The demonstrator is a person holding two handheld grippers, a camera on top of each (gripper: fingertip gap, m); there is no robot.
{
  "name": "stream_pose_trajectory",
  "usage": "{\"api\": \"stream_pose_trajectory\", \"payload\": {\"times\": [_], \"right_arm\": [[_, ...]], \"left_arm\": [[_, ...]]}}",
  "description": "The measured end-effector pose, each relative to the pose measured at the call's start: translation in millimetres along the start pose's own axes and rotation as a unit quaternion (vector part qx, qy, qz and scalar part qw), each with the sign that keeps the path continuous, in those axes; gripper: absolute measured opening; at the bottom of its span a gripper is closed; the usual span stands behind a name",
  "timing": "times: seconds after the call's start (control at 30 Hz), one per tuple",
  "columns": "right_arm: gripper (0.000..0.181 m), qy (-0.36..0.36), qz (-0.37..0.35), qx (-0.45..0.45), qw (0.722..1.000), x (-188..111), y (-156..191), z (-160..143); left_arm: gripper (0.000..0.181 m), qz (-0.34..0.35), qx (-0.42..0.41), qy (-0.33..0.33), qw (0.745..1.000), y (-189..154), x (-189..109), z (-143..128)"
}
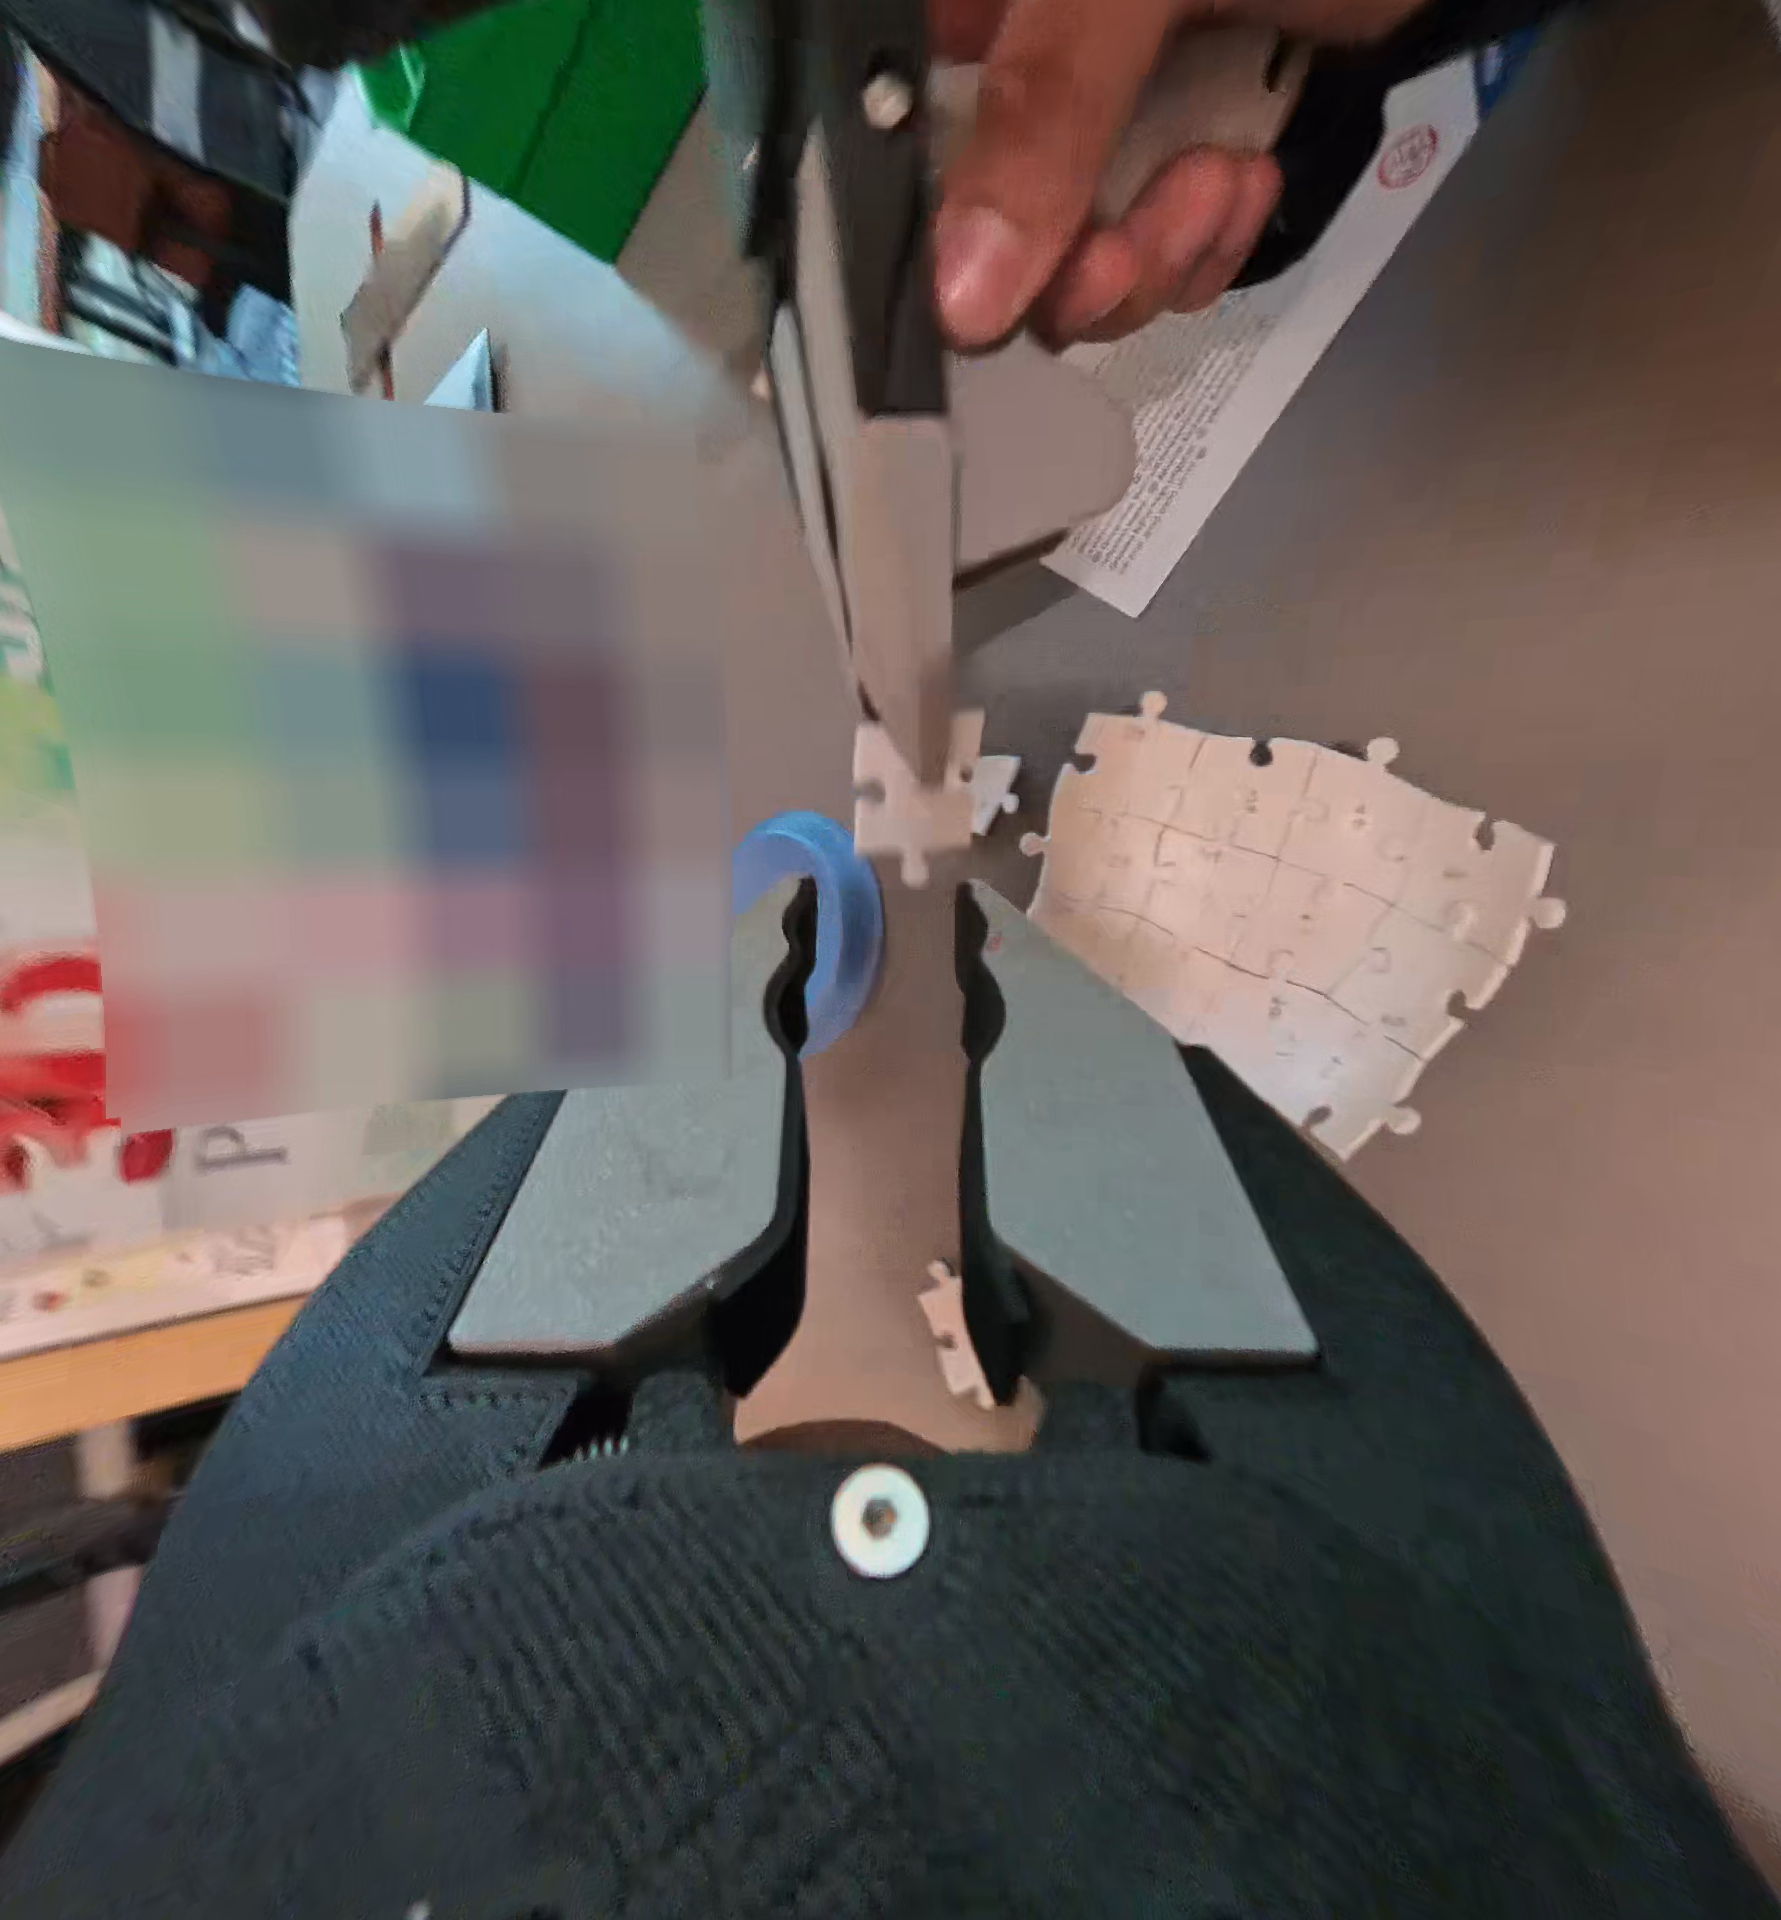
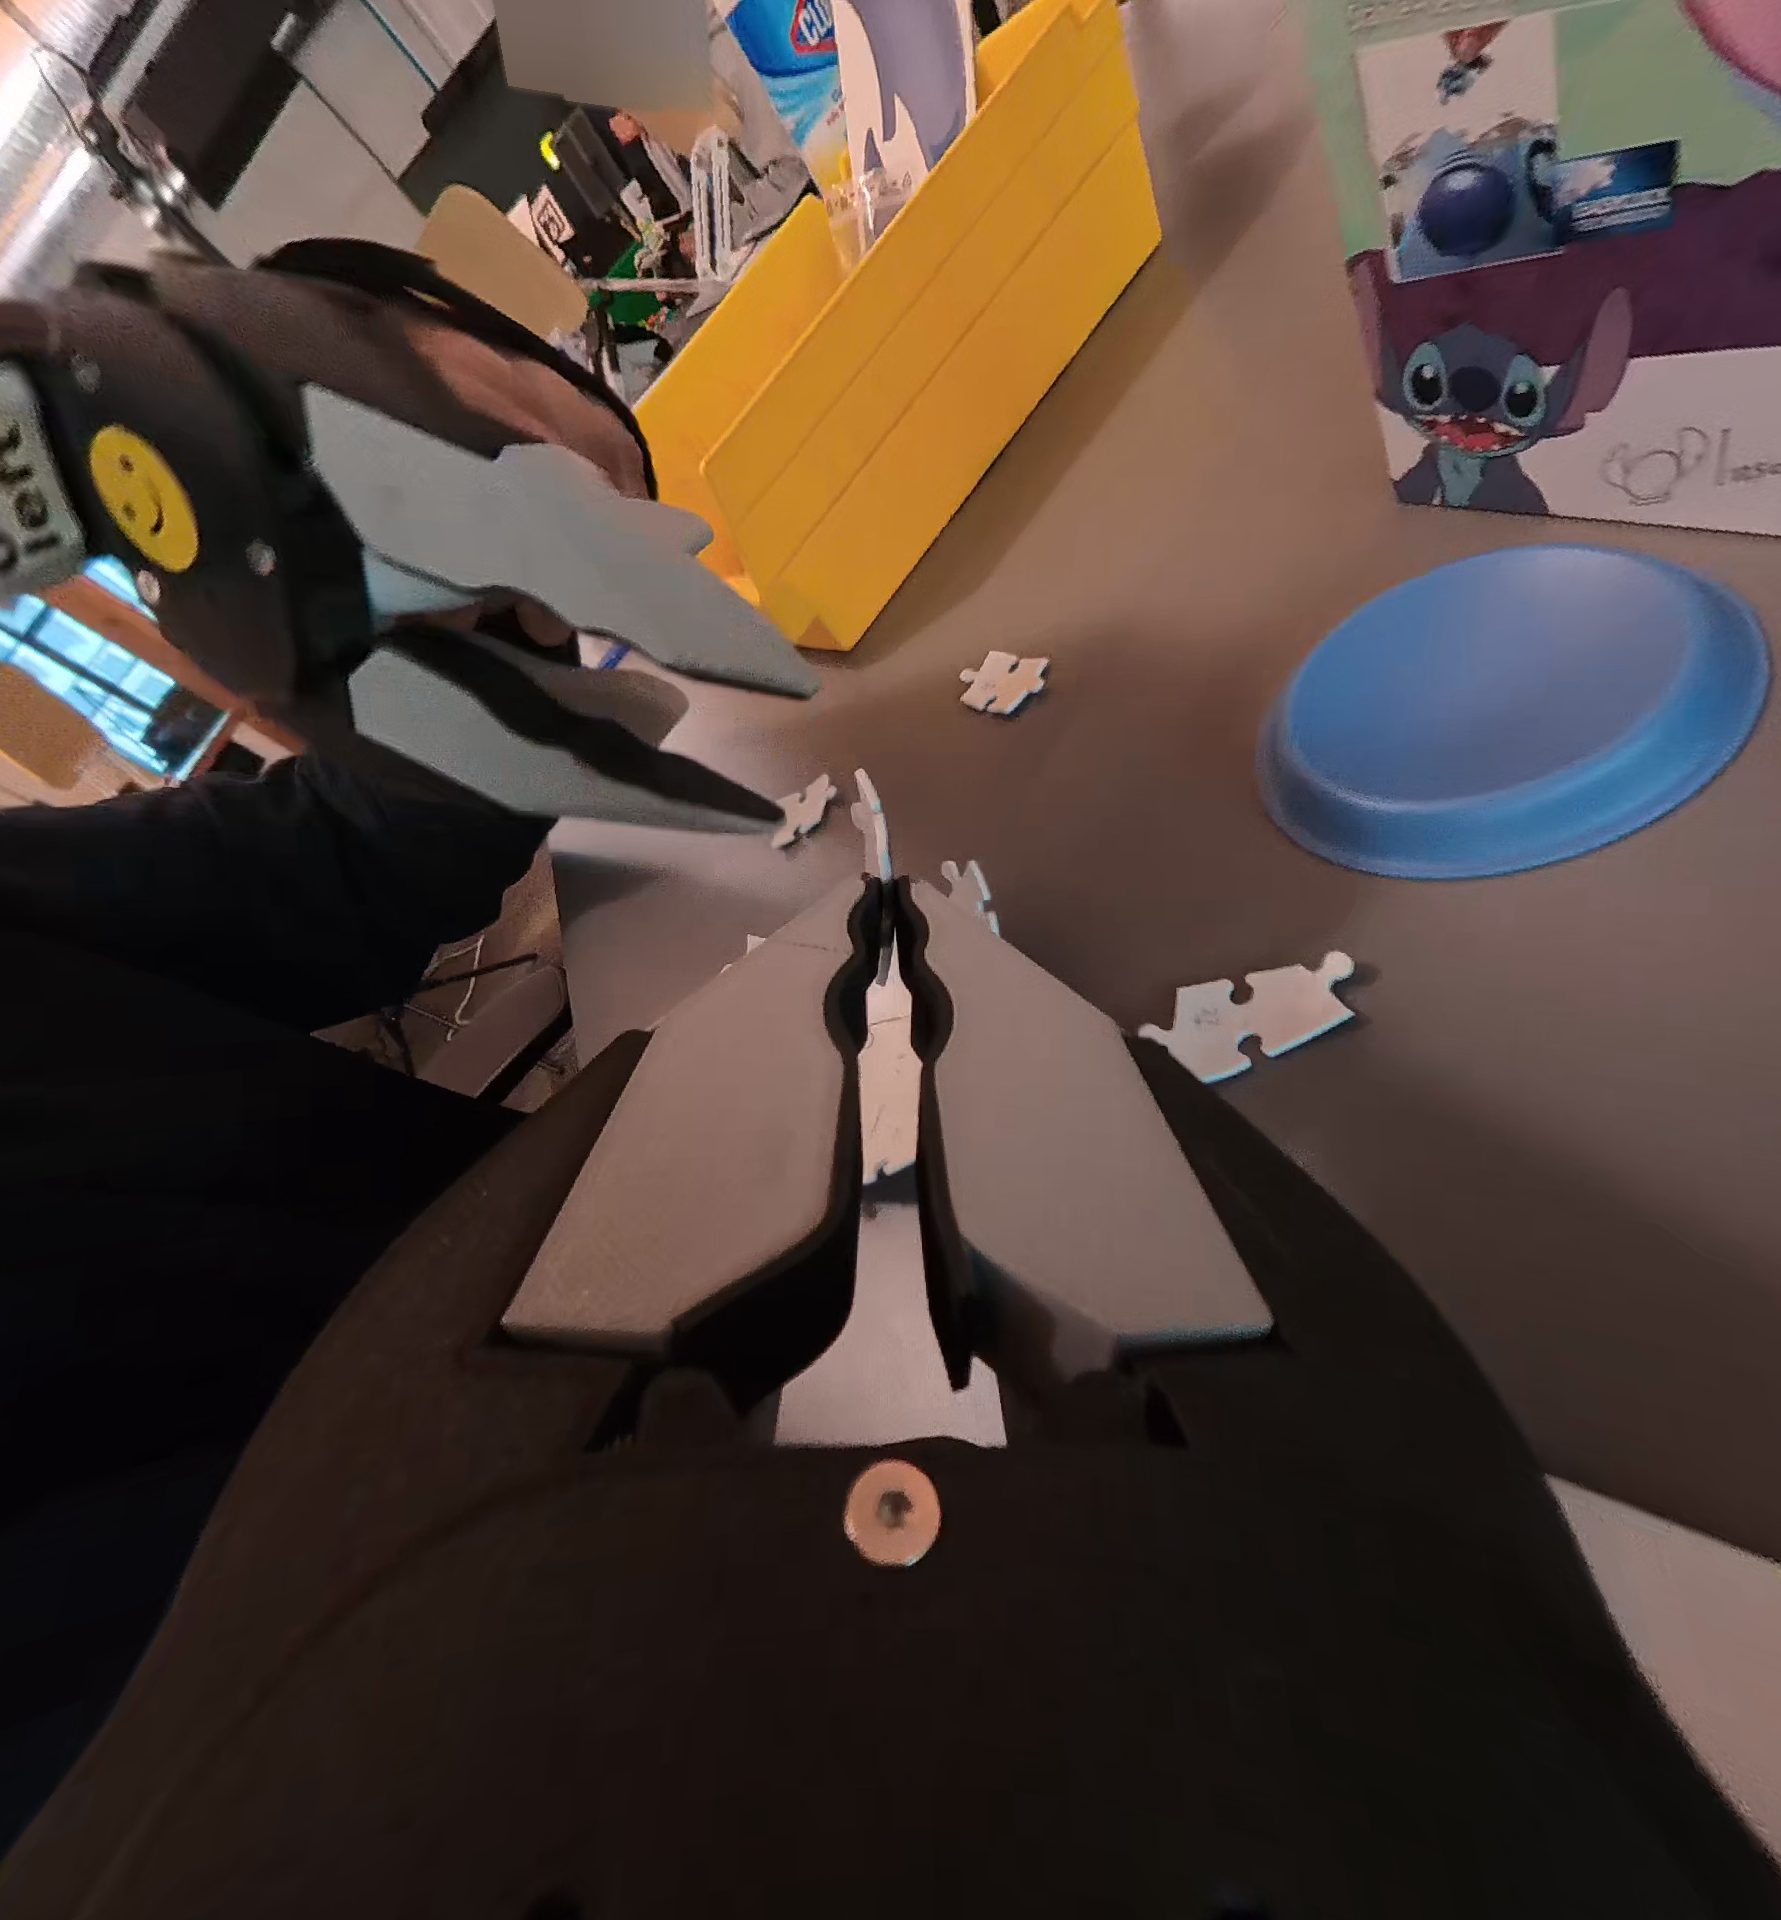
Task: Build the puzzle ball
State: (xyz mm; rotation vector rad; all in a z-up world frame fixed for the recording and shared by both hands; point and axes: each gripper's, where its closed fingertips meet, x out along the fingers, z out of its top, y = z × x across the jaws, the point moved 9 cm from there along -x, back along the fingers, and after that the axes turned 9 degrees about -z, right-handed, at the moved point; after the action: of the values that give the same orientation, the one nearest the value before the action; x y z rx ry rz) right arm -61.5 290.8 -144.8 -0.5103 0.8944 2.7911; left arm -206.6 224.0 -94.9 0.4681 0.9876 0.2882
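My right gripper (image 2: pixel 886 894) is shut on a white puzzle piece (image 2: pixel 870 821), which I see edge-on. In the left wrist view it comes down from above, in a person's hand, holding that piece (image 1: pixel 912 800) just above the table. My left gripper (image 1: pixel 886 914) is open and empty, its jaws apart just below the held piece. In the right wrist view its fingertips (image 2: pixel 761 805) lie beside a small loose piece (image 2: pixel 803 810). A curved sheet of joined white pieces (image 1: pixel 1281 914) lies to the right. A blue ring stand (image 1: pixel 813 925) (image 2: pixel 1509 707) sits nearby.
Loose pieces lie on the grey table: one (image 2: pixel 1005 681), a joined pair (image 2: pixel 1250 1003), and one by my left finger (image 1: pixel 948 1330). A yellow bin (image 2: pixel 917 343) and the puzzle box (image 2: pixel 1592 312) stand at the back. A paper leaflet (image 1: pixel 1229 416) lies beyond.
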Motion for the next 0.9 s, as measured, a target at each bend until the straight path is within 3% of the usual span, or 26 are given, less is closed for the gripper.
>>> {"api": "stream_pose_trajectory", "payload": {"times": [0.07,0.17,0.33,0.5,0.9], "right_arm": [[0.0,-0.007,-0.008,0.003,1.0,-8,-4,0],[0.0,-0.014,-0.02,-0.002,1.0,-22,-6,-1],[0.0,-0.026,-0.039,-0.014,0.999,-42,-4,-3],[0.0,-0.04,-0.05,-0.016,0.998,-57,-4,-5],[0.0,-0.036,-0.035,-0.017,0.999,-54,-6,-9]], "left_arm": [[0.024,-0.052,-0.072,0.001,0.996,6,2,-12],[0.031,-0.174,-0.165,0.03,0.97,7,25,-30],[0.033,-0.294,-0.225,0.046,0.928,12,55,-37],[0.018,-0.315,-0.255,0.063,0.912,15,61,-48],[0.027,-0.303,-0.349,0.031,0.886,-27,25,-66]]}}
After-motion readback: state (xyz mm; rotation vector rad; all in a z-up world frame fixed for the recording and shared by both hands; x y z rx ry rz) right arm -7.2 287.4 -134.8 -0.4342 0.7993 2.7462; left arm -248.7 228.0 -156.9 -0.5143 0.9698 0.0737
